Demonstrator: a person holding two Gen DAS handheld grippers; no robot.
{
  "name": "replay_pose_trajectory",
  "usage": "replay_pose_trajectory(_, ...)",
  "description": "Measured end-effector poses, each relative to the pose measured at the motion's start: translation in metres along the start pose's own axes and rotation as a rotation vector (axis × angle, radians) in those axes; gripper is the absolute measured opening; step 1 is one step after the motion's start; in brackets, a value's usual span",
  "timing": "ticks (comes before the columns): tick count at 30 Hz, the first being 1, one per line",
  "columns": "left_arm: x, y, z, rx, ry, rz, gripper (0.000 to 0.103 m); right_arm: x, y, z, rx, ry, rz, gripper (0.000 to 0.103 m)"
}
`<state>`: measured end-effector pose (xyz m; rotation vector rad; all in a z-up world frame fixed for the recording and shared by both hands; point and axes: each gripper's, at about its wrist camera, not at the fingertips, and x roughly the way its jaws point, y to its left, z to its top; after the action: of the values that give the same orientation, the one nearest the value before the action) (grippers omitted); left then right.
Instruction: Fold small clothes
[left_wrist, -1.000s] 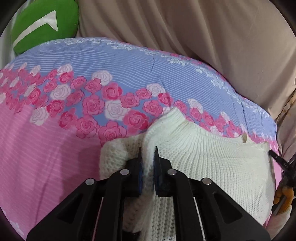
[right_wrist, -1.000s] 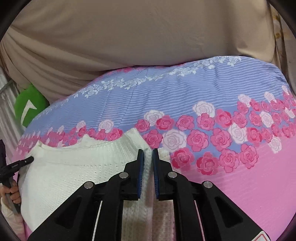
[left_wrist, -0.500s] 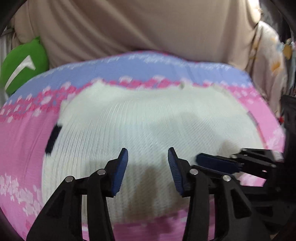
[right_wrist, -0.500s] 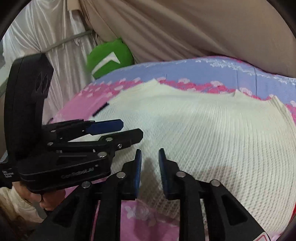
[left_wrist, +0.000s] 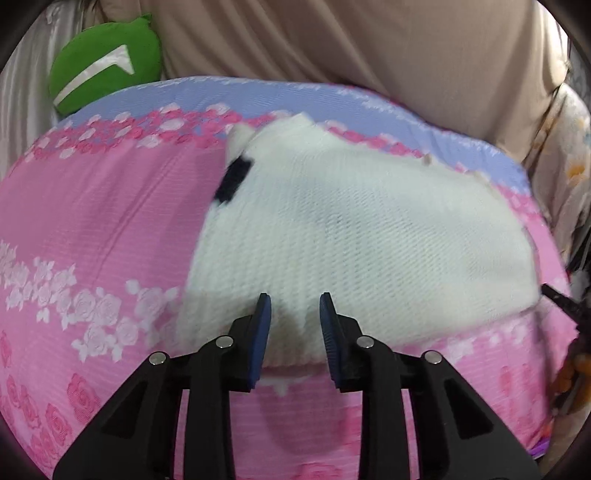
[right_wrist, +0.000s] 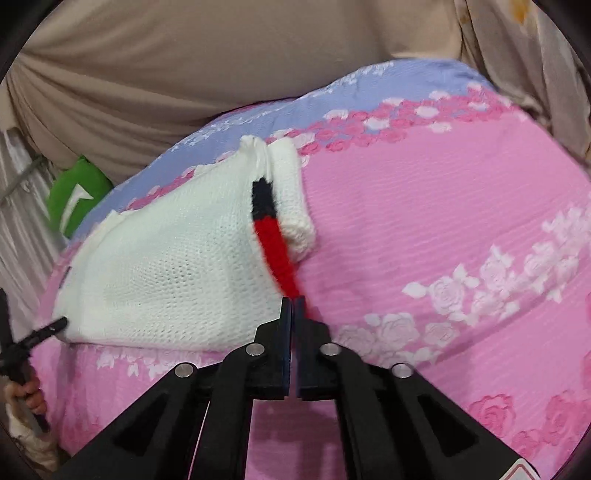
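Sweater: a white knit sweater (left_wrist: 362, 236) lies flat on the bedspread, folded to a rough block; in the left wrist view it fills the middle and spreads toward 3 o'clock, in the right wrist view (right_wrist: 173, 269) it sits from the middle toward 9 o'clock.
Trim: a black patch (left_wrist: 232, 181) shows on the sweater's edge at about 10 o'clock from the picture's middle in the left wrist view; the right wrist view shows a black-and-red stripe (right_wrist: 271, 236) along the sweater's near edge, running down toward the right gripper's tips.
Folded part: a white knit roll (right_wrist: 293, 203), sleeve or collar I cannot tell, lies just beside the stripe, at 1 o'clock from it.
Left gripper: the left gripper (left_wrist: 293, 325) stands with jaws parted over the sweater's near hem at 6 o'clock; they have just been closing, the knit lies in the gap between them, and the blue pads (left_wrist: 260, 332) do not press on it.
Right gripper: the right gripper (right_wrist: 292, 314) shows its jaws almost together with only a slit between; its tips sit at the lower end of the red stripe, but whether they pinch the cloth I cannot tell.
Bedspread: a pink and lilac bedspread (left_wrist: 110, 229) printed with roses covers the bed under everything.
Cushion: a green cushion (left_wrist: 105, 61) with a white mark rests at 11 o'clock, beyond the bedspread.
Backdrop: a beige cloth (right_wrist: 184, 62) hangs behind the bed at 12 o'clock.
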<state>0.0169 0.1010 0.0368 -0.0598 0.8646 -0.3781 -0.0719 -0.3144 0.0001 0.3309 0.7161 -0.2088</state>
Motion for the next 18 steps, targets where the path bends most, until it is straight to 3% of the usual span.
replay_pose_trajectory(2,-0.005,-0.015,0.021,0.025,-0.059,-0.031,0.029,-0.004,0.025,0.024,-0.034,-0.046,0.081,0.017)
replay_pose_trajectory(5,0.005,-0.044,0.058,0.064,-0.139,-0.015,0.047,0.008,0.082,0.06,-0.119,-0.081,0.219,0.017)
replay_pose_trajectory(7,0.027,-0.057,0.076,0.062,-0.127,-0.029,0.047,0.028,0.127,0.071,-0.203,-0.053,0.285,0.023)
replay_pose_trajectory(9,0.058,-0.061,0.084,0.045,-0.068,-0.03,0.047,0.058,0.161,0.07,-0.26,0.034,0.369,0.028)
replay_pose_trajectory(11,0.079,-0.053,0.077,0.021,-0.015,-0.003,0.047,0.084,0.172,0.061,-0.299,0.094,0.349,0.028)
replay_pose_trajectory(13,0.081,-0.037,0.067,0.012,-0.022,-0.003,0.044,0.096,0.154,0.055,-0.3,0.091,0.26,0.02)
replay_pose_trajectory(14,0.075,-0.028,0.062,0.014,-0.029,-0.005,0.042,0.096,0.129,0.055,-0.26,0.078,0.259,0.015)
replay_pose_trajectory(16,0.06,-0.008,0.056,-0.007,-0.036,0.069,0.042,0.086,0.079,0.059,-0.144,0.055,0.23,0.006)
replay_pose_trajectory(17,0.053,0.006,0.053,-0.022,-0.043,0.073,0.038,0.078,0.049,0.061,-0.077,0.039,0.186,0.0)
replay_pose_trajectory(18,0.048,0.019,0.051,-0.044,-0.037,0.03,0.034,0.071,0.024,0.061,-0.015,0.027,0.152,0.0)
